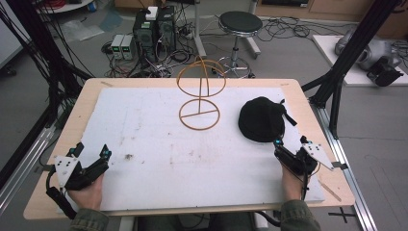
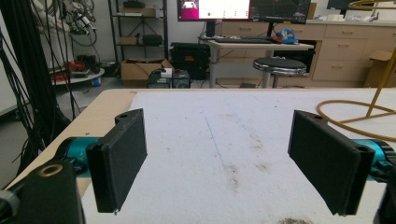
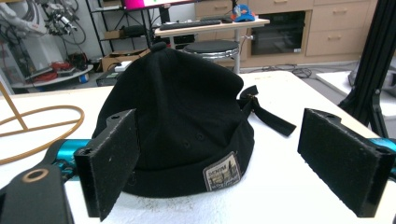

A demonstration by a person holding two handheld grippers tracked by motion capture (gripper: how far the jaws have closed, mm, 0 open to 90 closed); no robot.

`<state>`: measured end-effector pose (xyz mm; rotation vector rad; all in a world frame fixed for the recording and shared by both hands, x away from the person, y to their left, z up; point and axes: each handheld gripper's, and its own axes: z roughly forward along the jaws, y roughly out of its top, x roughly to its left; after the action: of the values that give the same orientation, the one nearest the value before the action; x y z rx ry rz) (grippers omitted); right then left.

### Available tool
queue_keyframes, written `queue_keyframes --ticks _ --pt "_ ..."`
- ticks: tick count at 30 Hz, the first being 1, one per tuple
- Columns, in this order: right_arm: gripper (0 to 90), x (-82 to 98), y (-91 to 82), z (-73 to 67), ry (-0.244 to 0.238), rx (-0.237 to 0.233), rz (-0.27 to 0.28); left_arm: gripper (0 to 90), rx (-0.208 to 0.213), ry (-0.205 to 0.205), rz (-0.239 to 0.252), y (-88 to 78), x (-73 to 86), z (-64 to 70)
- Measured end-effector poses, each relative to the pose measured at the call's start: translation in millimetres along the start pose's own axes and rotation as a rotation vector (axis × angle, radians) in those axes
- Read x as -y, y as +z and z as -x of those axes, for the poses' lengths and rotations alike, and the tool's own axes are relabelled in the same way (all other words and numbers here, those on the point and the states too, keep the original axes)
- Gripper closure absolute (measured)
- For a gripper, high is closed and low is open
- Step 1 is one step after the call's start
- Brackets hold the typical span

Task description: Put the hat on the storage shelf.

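Seen from above, a white mat (image 1: 144, 144) covers most of a light wooden table (image 1: 86, 96). At the far left, near the front edge, your left hand (image 1: 89, 192) holds the left gripper (image 1: 90, 150) low over the mat, its jaws spread wide apart with nothing between them. In the left gripper view, those two black jaws frame a bare, lightly stained stretch of mat.

Moving right, toward the middle and far side of the mat, stands a yellow wire stand (image 1: 200, 94): a flat ring at the base, an upright rod, and a rounded hoop frame on top.

Further right, well apart from the stand, a black cap (image 1: 261, 119) lies on the mat, crown up, with a strap trailing off its right side.

Just in front of the cap, your right hand (image 1: 291, 182) holds the right gripper (image 1: 290, 141). Its jaws are also wide apart and clamp nothing. In the right gripper view the cap sits close ahead, behind the left jaw and the gap, a small woven label (image 3: 221, 171) on its lower edge.
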<state>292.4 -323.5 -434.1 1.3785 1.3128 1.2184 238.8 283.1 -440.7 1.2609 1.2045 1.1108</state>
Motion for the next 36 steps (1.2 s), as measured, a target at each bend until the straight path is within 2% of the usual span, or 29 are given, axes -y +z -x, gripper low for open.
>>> queue_keyframes --ticks 4,8,12,14,19,22,27,32,36 --pt "12.5 -2.8 1.2 0.5 0.007 0.000 0.005 19.7 0.002 -0.001 -0.002 0.4 0.3 -0.3" --pt "12.0 -9.7 5.5 2.5 0.009 -0.028 0.009 19.6 0.004 0.000 -0.001 1.0 0.4 -0.5" --pt "12.0 -14.6 8.4 1.4 -0.015 -0.029 0.023 19.7 0.003 0.000 -0.002 1.2 0.2 -1.1" --pt "12.0 -21.4 12.7 -1.1 -0.020 -0.044 0.041 19.6 -0.001 0.003 -0.002 0.4 -0.4 -1.7" --pt "12.0 -25.6 24.5 -11.6 -0.056 -0.088 0.028 19.6 0.001 0.005 -0.001 0.3 -0.4 -1.2" --pt "12.0 -28.8 32.9 -15.6 -0.083 -0.118 -0.006 19.7 0.002 0.009 -0.005 -0.1 -0.6 -0.9" --pt "12.0 -34.0 43.3 -17.2 -0.077 -0.134 -0.055 19.6 0.003 0.009 -0.005 -1.4 -0.6 -2.3" --pt "12.0 -32.1 54.2 -17.6 -0.083 -0.136 -0.125 19.6 0.001 0.006 -0.003 -1.3 -1.0 -3.4" --pt "12.0 -33.9 60.2 -20.0 -0.095 -0.131 -0.139 19.7 0.000 0.002 -0.003 -0.9 -0.9 -4.1"
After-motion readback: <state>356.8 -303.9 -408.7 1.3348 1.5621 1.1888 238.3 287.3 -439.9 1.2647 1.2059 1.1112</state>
